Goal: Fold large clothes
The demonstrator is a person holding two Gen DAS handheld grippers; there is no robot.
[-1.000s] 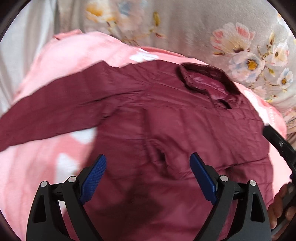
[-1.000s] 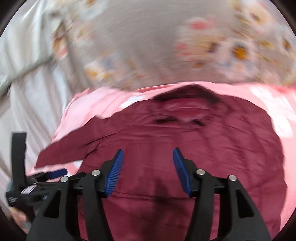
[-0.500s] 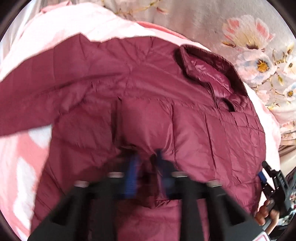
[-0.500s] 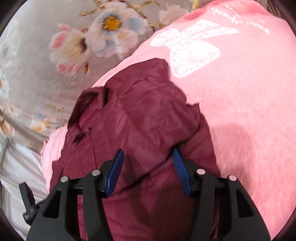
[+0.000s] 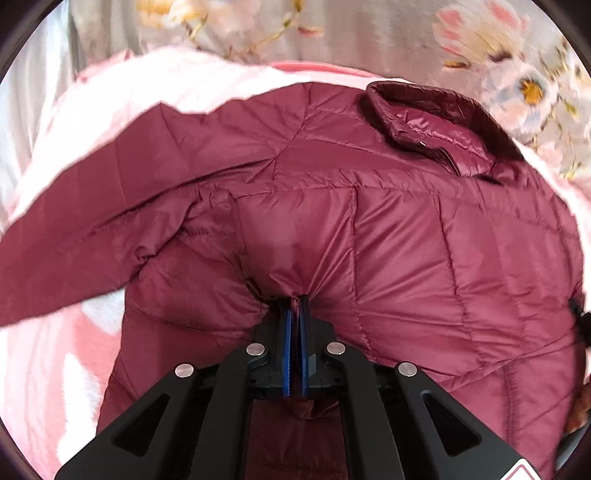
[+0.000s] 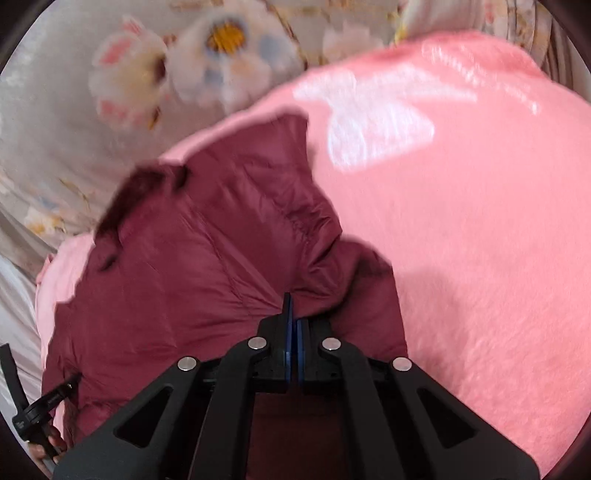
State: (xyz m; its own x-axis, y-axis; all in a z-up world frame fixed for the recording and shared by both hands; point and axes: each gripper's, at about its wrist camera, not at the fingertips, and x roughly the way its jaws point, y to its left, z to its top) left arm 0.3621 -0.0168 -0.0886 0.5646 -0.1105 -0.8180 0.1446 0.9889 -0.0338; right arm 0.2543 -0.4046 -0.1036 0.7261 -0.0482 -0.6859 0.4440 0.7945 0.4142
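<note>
- Jacket [image 5: 388,240]: maroon, quilted, lies flat on pink blanket [image 5: 55,369] on the bed; collar [image 5: 432,125] at 1 o'clock in left view, one sleeve [image 5: 74,229] spread out toward 9 o'clock.
- Floral sheet [image 5: 369,33] runs behind the blanket, at 12 o'clock.
- Left claw [image 5: 294,317]: together, clamped on a pinch of jacket fabric near the armpit seam; cloth bunches up right at the pads.
- Right claw [image 6: 293,317]: jaws have just been closing; now together, pinching a fold of jacket at its edge, blanket [image 6: 480,258] bare from 1 to 4 o'clock.
- Step in hand, judged: both grips set, ready to lift and fold a side or the sleeve over the body.
- To do it well: lift both claws together and level so the panel does not twist; keep the fabric taut between the two grips.
- Puffy, slick shell: thin pinch may slip, so move slowly and keep low.
- Lay the fold along a quilt seam, then release only once it rests flat.
- Risk: dragging the blanket along if the pinch caught it; cannot tell from here.
</note>
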